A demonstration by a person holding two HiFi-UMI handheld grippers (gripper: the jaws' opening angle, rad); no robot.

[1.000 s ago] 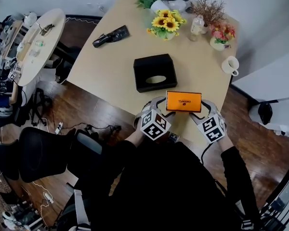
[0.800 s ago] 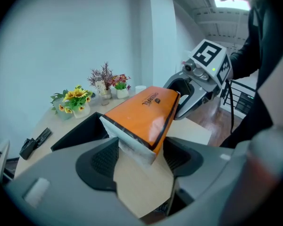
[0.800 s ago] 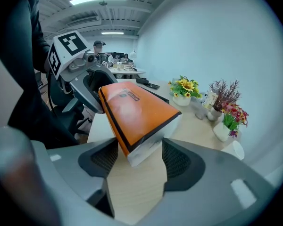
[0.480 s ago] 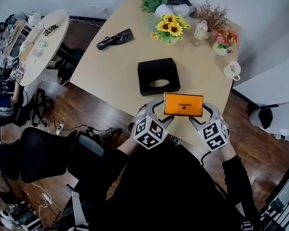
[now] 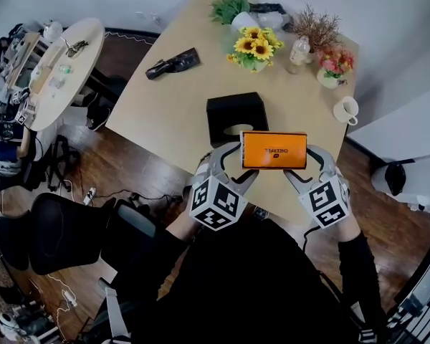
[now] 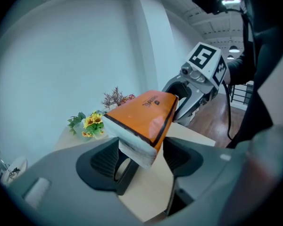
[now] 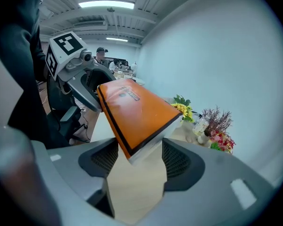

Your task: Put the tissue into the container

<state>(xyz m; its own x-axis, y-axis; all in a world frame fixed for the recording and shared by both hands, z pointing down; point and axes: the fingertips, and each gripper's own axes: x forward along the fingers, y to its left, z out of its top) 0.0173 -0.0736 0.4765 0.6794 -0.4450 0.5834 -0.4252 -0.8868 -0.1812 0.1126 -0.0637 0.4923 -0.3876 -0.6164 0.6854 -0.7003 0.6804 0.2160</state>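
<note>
An orange tissue pack with white sides hangs level above the near part of the wooden table. My left gripper is shut on its left end and my right gripper on its right end. The black container, with an oval opening in its top, stands on the table just beyond the pack, partly hidden by it. In the left gripper view the tissue pack runs from the left gripper out to the right gripper. The right gripper view shows the tissue pack in my right gripper.
Sunflowers, a small bottle, a pot of pink flowers and a white mug stand along the far and right side. A black bag-like object lies at the left. A round side table and a black chair stand on the floor.
Both grippers have risen with the tissue pack, carrying it up and toward the black container, whose near edge it now overlaps in the head view.
</note>
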